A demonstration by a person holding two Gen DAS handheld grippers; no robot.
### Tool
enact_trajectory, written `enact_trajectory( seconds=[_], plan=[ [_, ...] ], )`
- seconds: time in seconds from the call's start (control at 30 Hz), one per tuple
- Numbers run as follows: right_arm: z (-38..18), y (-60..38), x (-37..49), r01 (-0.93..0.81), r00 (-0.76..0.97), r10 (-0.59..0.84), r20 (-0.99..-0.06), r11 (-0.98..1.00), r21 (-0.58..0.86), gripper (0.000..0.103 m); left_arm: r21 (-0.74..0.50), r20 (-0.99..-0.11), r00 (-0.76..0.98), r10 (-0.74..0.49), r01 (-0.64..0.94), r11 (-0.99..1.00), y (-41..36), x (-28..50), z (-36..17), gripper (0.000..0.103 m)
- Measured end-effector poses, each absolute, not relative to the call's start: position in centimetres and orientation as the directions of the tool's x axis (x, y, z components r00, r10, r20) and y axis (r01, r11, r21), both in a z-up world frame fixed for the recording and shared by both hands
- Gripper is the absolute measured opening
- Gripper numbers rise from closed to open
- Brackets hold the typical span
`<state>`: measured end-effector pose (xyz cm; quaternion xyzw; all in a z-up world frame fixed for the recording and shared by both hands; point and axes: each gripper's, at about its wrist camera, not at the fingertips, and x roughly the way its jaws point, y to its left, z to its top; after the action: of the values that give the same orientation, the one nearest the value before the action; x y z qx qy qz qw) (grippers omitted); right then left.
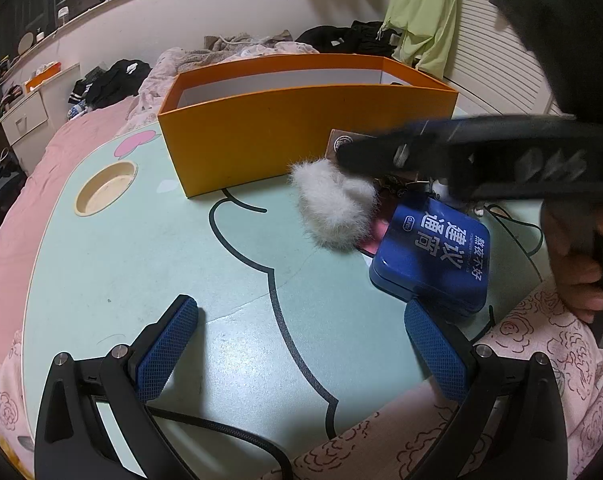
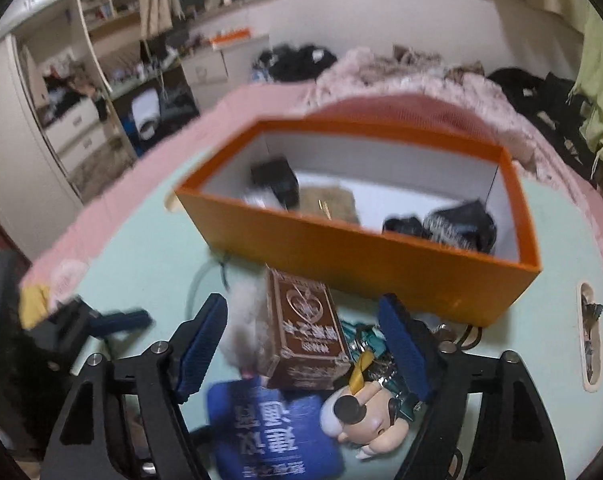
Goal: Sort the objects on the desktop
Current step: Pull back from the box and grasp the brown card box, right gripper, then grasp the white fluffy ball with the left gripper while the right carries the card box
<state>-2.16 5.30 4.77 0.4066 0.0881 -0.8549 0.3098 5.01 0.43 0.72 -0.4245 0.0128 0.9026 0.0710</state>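
Right wrist view blurred throughout; contents of the orange box [image 2: 401, 276] read only as dark shapes and one tan patch, unidentifiable. In the left wrist view the right gripper [image 1: 365, 156] crosses as a dark smear, covering most of the brown carton [image 1: 335, 142]. Unsorted pile sits on the mint-green table [image 1: 141, 264] just in front of the orange box: brown carton with a heart emblem, white fur pompom [image 1: 333, 212] touching it, blue tin [image 1: 433, 256] printed with white characters, a small pale figurine [image 2: 361, 416] beside a tangle of keys, partly hidden. Right gripper: jaws partly spread, straddling the carton and pompom, pads not pressing either. Left gripper [image 1: 301, 340]: jaws spread wide above bare table, holding nothing.
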Motion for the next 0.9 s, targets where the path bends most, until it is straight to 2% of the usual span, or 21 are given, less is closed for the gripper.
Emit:
enact_trajectory(
  seconds=[0.03, 0.07, 0.13, 0.17, 0.5, 0.73, 0.9],
  plan=[
    [4.7, 5.2, -2.1, 0.606, -0.486, -0.447, -0.751, -0.792, 0.079, 0.053, -0.037, -0.768, -0.629, 0.117, -0.139, -0.990, 0.4, 5.0, 0.7, 0.103],
    [4.5, 5.4, -2.2, 0.608, -0.485, -0.452, -0.749, -0.790, 0.083, 0.046, -0.037, -0.768, -0.630, 0.117, -0.139, -0.990, 0.4, 5.0, 0.7, 0.103],
    [4.7, 6.2, -2.4, 0.622, -0.460, -0.502, -0.732, -0.771, 0.138, 0.025, -0.038, -0.767, -0.630, 0.118, -0.139, -0.990, 0.4, 5.0, 0.7, 0.103],
    [4.7, 6.4, -2.4, 0.626, -0.451, -0.519, -0.726, -0.764, 0.157, 0.018, -0.038, -0.767, -0.630, 0.118, -0.139, -0.990, 0.4, 5.1, 0.7, 0.103],
    [8.1, 10.3, 1.3, 0.648, -0.512, -0.637, -0.576, -0.727, 0.228, 0.019, -0.038, -0.767, -0.630, 0.118, -0.139, -0.990, 0.4, 5.1, 0.7, 0.103],
    [6.7, 14.9, 4.7, 0.585, -0.568, -0.574, -0.590, -0.786, 0.203, 0.019, -0.038, -0.767, -0.631, 0.118, -0.139, -0.990, 0.4, 5.1, 0.7, 0.103],
    [2.4, 16.4, 5.2, 0.529, -0.582, -0.486, -0.652, -0.835, 0.151, 0.018, -0.049, -0.773, -0.622, 0.120, -0.130, -0.990, 0.0, 4.8, 1.1, 0.103]
  ],
)
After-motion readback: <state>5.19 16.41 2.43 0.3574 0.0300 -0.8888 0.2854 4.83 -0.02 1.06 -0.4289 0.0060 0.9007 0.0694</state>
